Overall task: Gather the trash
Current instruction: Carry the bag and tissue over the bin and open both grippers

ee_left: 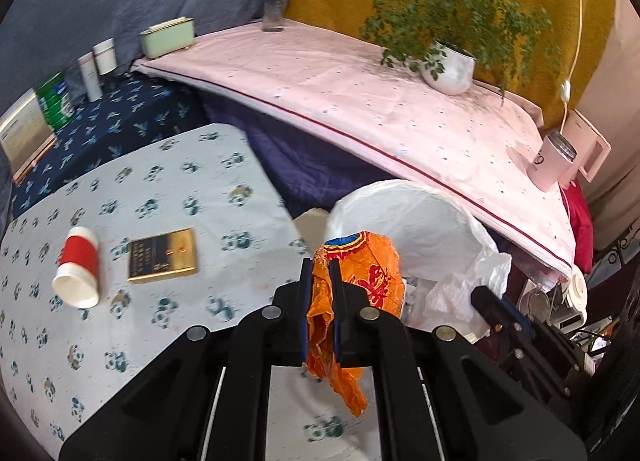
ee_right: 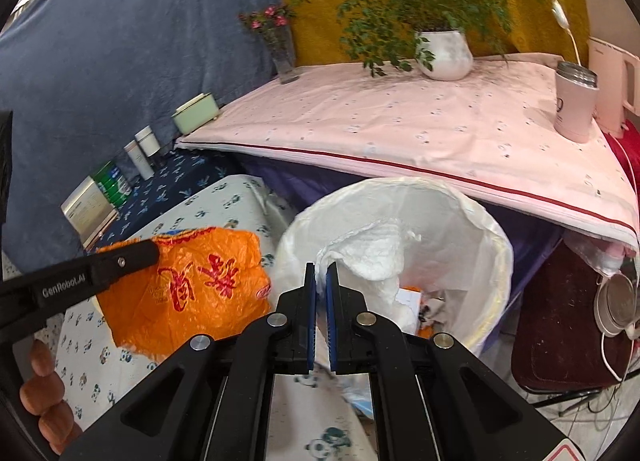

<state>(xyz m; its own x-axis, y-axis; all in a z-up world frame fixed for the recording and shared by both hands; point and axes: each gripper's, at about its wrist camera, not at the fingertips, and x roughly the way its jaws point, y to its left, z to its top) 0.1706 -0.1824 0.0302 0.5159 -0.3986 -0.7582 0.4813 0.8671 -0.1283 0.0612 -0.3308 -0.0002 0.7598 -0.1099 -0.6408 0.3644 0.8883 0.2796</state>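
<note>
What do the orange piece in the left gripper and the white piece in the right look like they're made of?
Orange wrapper: thin printed plastic film, probably; it looks glossy, crinkled and hangs limp. White wad: soft tissue or paper towel, apparently; matte, with a fuzzy embossed texture and a torn edge. Bin liner: thin translucent white plastic, wrinkled at the rim.

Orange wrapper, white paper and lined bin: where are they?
orange wrapper (ee_left: 372,261), left wrist view, its printed face.
white paper (ee_right: 372,253), right wrist view, crumpled middle.
lined bin (ee_right: 480,213), right wrist view, far rim.

"GenRobot.AI" runs in white along the black left gripper (ee_right: 154,253). Large red Chinese characters mark the orange wrapper (ee_right: 188,285), too crumpled to read; the gold book (ee_left: 163,255) carries illegible lettering.
</note>
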